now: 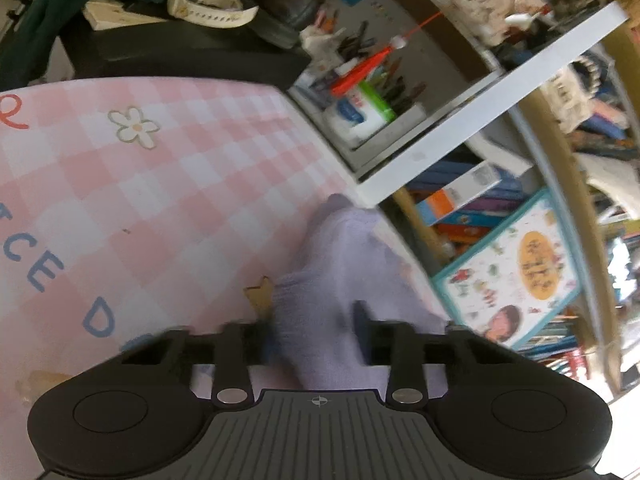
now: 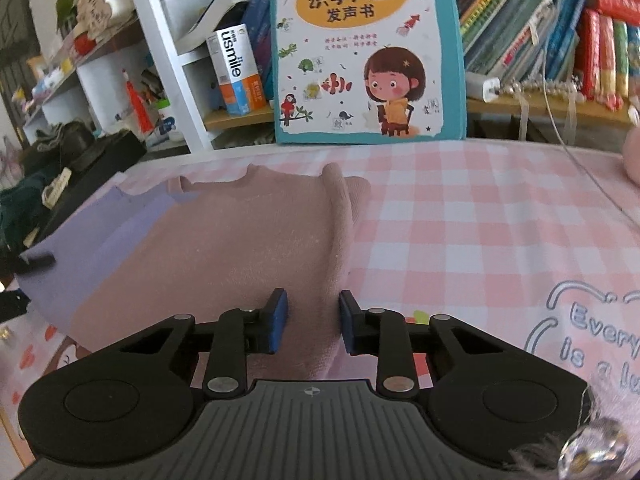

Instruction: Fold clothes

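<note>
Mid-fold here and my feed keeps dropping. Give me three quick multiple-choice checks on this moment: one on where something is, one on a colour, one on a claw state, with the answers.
1. Where does the picture book stand?
A. Flat on the garment
B. Upright at the table's far edge, against the shelves
C. Under the table

2. What colours is the garment?
A. Green and white
B. Black
C. Pink with a lilac part

3. How is the right claw set?
A. Jaws apart, straddling a raised pink fold
B. Shut on the book
C. Lifted clear of the table

Answers:
1 B: the right view shows it upright behind the checked cloth.
2 C: pink cloth runs ahead of the right claw, lilac at its left side.
3 A: both blue pads show, with a gap and the fold between them.
</note>
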Demonstrator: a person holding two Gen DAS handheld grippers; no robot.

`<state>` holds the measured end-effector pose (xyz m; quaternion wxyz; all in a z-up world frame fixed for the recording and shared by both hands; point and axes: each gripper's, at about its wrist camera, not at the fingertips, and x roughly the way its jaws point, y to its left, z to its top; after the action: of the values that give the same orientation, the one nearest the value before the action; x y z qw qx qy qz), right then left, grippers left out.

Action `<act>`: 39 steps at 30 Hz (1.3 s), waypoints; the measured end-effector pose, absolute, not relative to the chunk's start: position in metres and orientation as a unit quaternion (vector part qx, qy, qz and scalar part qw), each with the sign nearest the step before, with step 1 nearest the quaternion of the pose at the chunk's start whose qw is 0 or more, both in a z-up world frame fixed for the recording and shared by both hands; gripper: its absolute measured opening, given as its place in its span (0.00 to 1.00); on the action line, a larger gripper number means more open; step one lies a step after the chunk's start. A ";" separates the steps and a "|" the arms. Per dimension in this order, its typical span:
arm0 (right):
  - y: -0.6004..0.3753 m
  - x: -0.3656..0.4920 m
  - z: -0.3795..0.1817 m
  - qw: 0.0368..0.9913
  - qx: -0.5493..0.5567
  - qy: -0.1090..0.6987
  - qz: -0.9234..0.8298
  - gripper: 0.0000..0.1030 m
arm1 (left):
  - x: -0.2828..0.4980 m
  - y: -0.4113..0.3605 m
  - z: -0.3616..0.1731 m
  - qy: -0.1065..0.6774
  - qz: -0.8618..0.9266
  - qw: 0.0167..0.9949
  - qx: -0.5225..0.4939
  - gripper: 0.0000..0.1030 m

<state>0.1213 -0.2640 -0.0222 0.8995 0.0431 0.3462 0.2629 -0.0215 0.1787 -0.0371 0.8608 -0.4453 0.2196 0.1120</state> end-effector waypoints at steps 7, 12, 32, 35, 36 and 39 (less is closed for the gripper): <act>-0.260 0.119 -0.029 0.888 0.094 0.358 0.275 0.25 | -0.021 0.154 0.012 0.171 0.076 0.923 -0.335 0.28; -0.247 0.112 -0.030 0.890 0.090 0.350 0.278 0.26 | -0.015 0.187 -0.018 0.202 0.116 0.880 -0.413 0.32; -0.229 0.083 -0.003 0.904 -0.089 0.225 0.353 0.53 | -0.015 0.194 -0.045 0.198 0.116 0.874 -0.428 0.27; -0.224 0.080 -0.008 0.888 -0.118 0.226 0.382 0.57 | -0.015 0.194 -0.045 0.199 0.116 0.874 -0.427 0.26; -0.223 0.081 -0.011 0.885 -0.126 0.233 0.384 0.57 | -0.015 0.195 -0.045 0.200 0.116 0.874 -0.428 0.25; -0.226 0.088 -0.016 0.876 -0.124 0.246 0.395 0.57 | -0.013 0.196 -0.043 0.208 0.113 0.874 -0.425 0.21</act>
<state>0.0876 -0.2261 -0.0157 0.8762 -0.1239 0.2459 0.3955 -0.0133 0.1958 -0.0429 0.8739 -0.4247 0.2079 0.1131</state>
